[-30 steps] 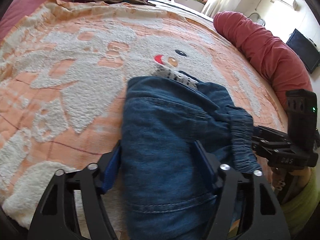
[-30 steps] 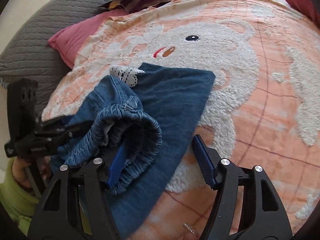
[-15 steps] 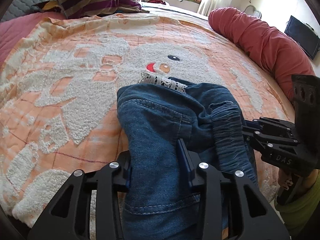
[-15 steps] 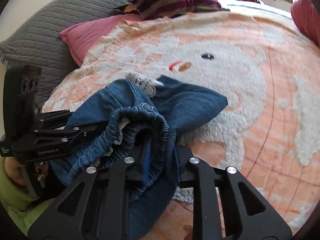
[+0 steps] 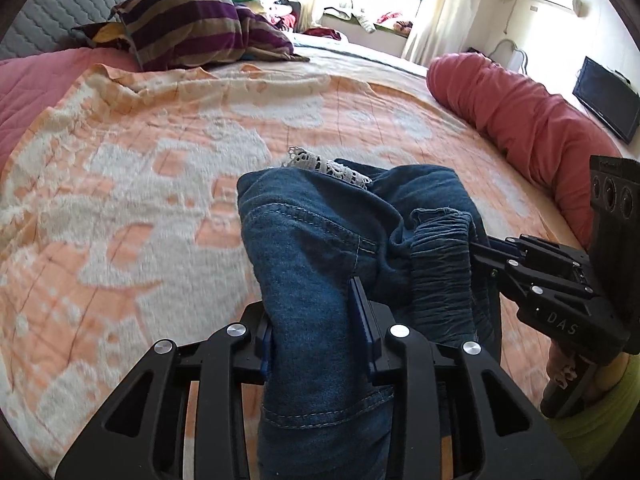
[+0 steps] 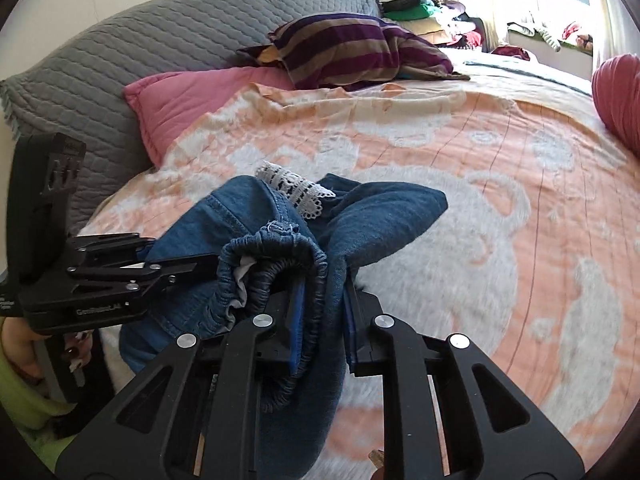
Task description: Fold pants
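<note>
The left gripper [image 5: 316, 324], black with blue rubber pads, has just been closing and now pinches a thick fold of the dark blue denim pants [image 5: 320, 248] between its narrowed jaws, the cloth bulging above and below the pads. The right gripper [image 6: 322, 320], built the same, has likewise just been closing and clamps the gathered elastic waistband [image 6: 280, 260], a ribbed, puckered roll of denim with a pale lining showing inside it. Each tool shows in the other's view, coming in from the side to bite the same bundle close beside its partner. The pants hang bunched between the two, raised off the bed near its near edge, with stitched seams running across the smooth outer face and one flat pointed flap trailing toward the bed's middle. A strip of white lace trim [image 6: 296, 192], openwork and scalloped, pokes out at the top of the bundle. Beneath lies a fuzzy orange and white blanket [image 5: 140, 200] with a raised plush pattern, spread over the whole bed. Toward the head end sit a pink quilted pillow [image 6: 188, 100], a grey quilted cushion [image 6: 120, 48] with a wavy stitched surface, and a purple and tan striped pillow [image 6: 348, 44]. Along the far side edge rests a long red bolster [image 5: 520, 120], rounded and wrinkled.
</note>
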Demonstrator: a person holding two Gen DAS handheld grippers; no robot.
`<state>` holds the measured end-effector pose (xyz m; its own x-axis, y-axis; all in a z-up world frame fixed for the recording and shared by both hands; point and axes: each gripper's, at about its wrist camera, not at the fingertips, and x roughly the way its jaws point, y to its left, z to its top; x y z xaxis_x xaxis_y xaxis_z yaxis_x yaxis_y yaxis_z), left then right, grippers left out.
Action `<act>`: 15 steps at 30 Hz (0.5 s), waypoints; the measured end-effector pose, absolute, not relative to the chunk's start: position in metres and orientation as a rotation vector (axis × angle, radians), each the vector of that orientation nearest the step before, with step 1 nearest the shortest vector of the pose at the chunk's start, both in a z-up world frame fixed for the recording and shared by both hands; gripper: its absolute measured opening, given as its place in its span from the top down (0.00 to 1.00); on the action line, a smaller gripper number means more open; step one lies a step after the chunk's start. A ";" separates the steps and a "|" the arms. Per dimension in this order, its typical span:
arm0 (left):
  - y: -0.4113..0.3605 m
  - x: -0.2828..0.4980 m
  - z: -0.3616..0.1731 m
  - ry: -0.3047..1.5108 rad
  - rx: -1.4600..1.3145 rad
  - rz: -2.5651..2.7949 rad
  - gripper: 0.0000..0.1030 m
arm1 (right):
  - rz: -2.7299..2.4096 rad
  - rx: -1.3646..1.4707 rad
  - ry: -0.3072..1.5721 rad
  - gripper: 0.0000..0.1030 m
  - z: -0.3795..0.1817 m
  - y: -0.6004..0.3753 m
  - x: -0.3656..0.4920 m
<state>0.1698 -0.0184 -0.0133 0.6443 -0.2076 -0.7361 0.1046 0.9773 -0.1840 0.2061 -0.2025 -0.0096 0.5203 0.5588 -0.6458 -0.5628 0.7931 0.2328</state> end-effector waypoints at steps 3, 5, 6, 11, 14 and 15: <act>-0.019 0.183 -0.023 0.874 -0.115 -0.161 0.71 | 0.640 -0.029 0.815 0.90 -0.024 -0.200 0.219; -0.019 0.187 -0.033 0.902 -0.109 -0.145 0.70 | 0.602 -0.060 0.845 0.89 -0.035 -0.199 0.221; -0.018 0.188 -0.037 0.911 -0.102 -0.135 0.69 | 0.572 -0.093 0.851 0.88 -0.041 -0.199 0.221; -0.012 0.187 -0.050 0.936 -0.104 -0.121 0.60 | 0.512 -0.065 0.905 0.73 -0.056 -0.214 0.223; -0.008 0.186 -0.053 0.937 -0.117 -0.117 0.56 | 0.499 -0.063 0.912 0.67 -0.059 -0.217 0.222; -0.007 0.186 -0.054 0.937 -0.124 -0.119 0.56 | 0.494 -0.058 0.915 0.65 -0.059 -0.218 0.222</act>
